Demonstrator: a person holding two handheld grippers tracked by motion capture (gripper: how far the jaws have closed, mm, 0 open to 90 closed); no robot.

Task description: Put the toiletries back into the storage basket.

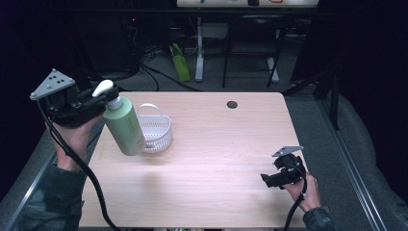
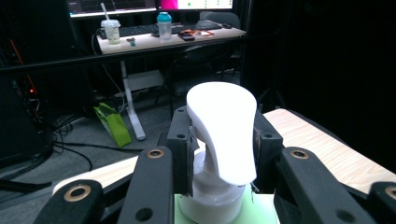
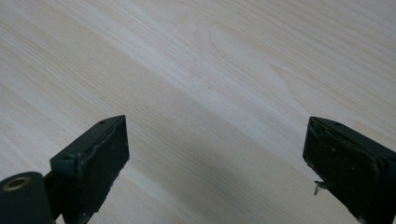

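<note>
A pale green pump bottle (image 1: 125, 126) with a white pump head (image 1: 103, 88) hangs tilted above the table's left edge. My left gripper (image 1: 94, 102) is shut on its white neck, just under the pump head (image 2: 225, 126), with a jaw on each side. A white slotted basket (image 1: 156, 130) with a thin handle stands on the table right behind the bottle. At the table's front right, my right gripper (image 1: 269, 179) rests low over the wood. Its jaws stand wide open over bare tabletop (image 3: 210, 93), with nothing between them.
The light wooden table (image 1: 211, 159) has a dark cable hole (image 1: 232, 104) near its far edge. Beyond it stand desk legs, a black chair and a green bag (image 1: 179, 61) on the floor. A far desk (image 2: 140, 39) carries cups and a keyboard.
</note>
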